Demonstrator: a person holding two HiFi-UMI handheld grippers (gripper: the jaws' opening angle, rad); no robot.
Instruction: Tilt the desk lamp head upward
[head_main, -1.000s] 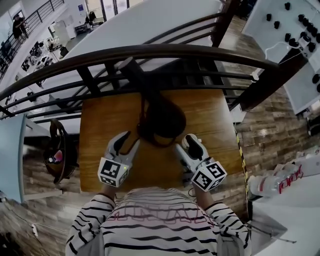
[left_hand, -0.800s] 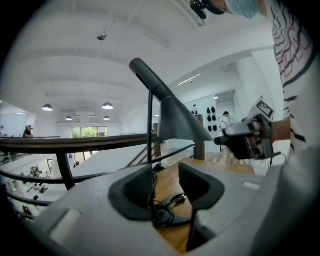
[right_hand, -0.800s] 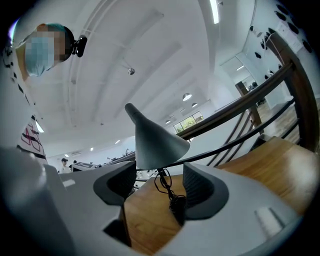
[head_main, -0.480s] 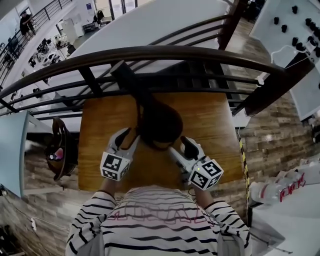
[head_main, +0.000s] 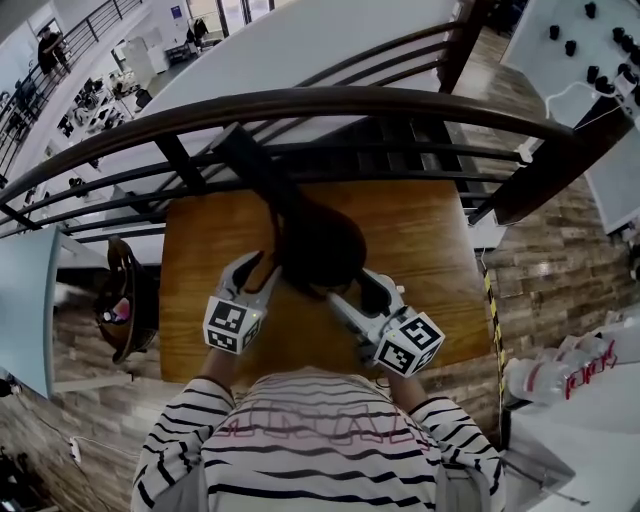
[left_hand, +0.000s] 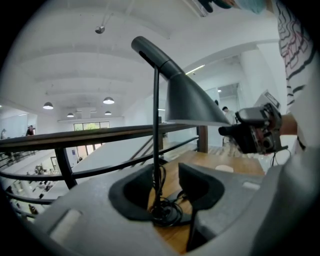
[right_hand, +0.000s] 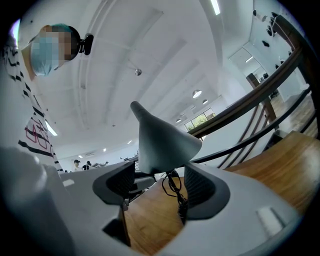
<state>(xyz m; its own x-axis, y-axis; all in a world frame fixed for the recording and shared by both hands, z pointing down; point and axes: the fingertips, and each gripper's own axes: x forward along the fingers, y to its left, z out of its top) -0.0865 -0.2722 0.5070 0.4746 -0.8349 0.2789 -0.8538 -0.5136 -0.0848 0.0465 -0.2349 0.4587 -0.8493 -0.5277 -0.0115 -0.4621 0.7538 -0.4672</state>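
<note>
**Lamp on the railing desk, both grippers right up on it**

Black desk lamp stands abt mid-table on the small wooden table (head_main: 420, 230), which is pushed up to the dark railing (head_main: 300, 103). From the head view the lamp head (head_main: 320, 245) is one dark blob. It covers the base and most of the stem, so you can't tell from up there how it's angled. The neck pokes out toward the table's far edge.

Left gripper (head_main: 257, 272) is on the near-left side of the lamp. In the left gripper view its jaws are apart, w/ the thin stem (left_hand: 156, 125) standing in the gap and touching neither pad. A tangle of cable (left_hand: 167, 212) sits at the foot of the stem, and the base is half cut off behind the jaw body. The cone shade hangs above, rim roughly level.

Right gripper (head_main: 352, 290) is on the near-right side, jaws wide and opening. In the right gripper view the shade's lower rim sits just over the gap btw them. The left pad overlaps the rim edge, so can't say if it touches, but nothing looks pinched.

Person's striped shirt (head_main: 310, 440) fills the bottom of the head view and hides the table's near edge.
</note>
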